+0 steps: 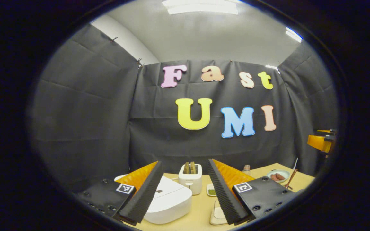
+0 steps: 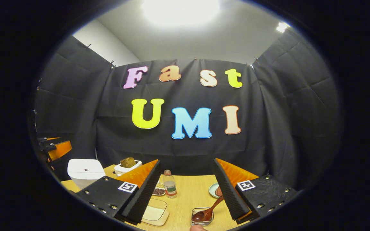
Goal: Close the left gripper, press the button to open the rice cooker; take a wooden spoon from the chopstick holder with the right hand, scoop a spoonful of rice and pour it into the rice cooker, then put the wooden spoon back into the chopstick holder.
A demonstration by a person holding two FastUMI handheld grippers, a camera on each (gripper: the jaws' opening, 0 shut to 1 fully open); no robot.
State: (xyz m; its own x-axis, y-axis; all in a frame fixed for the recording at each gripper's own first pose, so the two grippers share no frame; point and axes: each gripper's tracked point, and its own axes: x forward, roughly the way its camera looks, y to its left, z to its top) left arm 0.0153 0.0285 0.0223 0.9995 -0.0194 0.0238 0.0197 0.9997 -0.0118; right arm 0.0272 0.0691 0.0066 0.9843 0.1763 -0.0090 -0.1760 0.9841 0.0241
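Observation:
The white rice cooker [image 1: 169,200] sits with its lid down, low in the left gripper view, just beyond and below my left gripper [image 1: 184,165], whose fingers stand wide open with nothing between them. In the right gripper view the cooker [image 2: 85,171] is far to the left. A brown wooden spoon [image 2: 206,212] lies bowl-down in a small wire chopstick holder [image 2: 194,222], close under my right gripper [image 2: 186,162], which is open and holds nothing. A shallow tray of white rice [image 2: 154,213] lies left of the holder.
A white toaster [image 1: 190,179] holding bread stands behind the cooker. On the wooden table [image 2: 188,195] are a small bottle [image 2: 170,184], a dish of dark beans [image 2: 158,192], and a plate [image 1: 278,175] with brown food. Black cloth walls close the booth on three sides.

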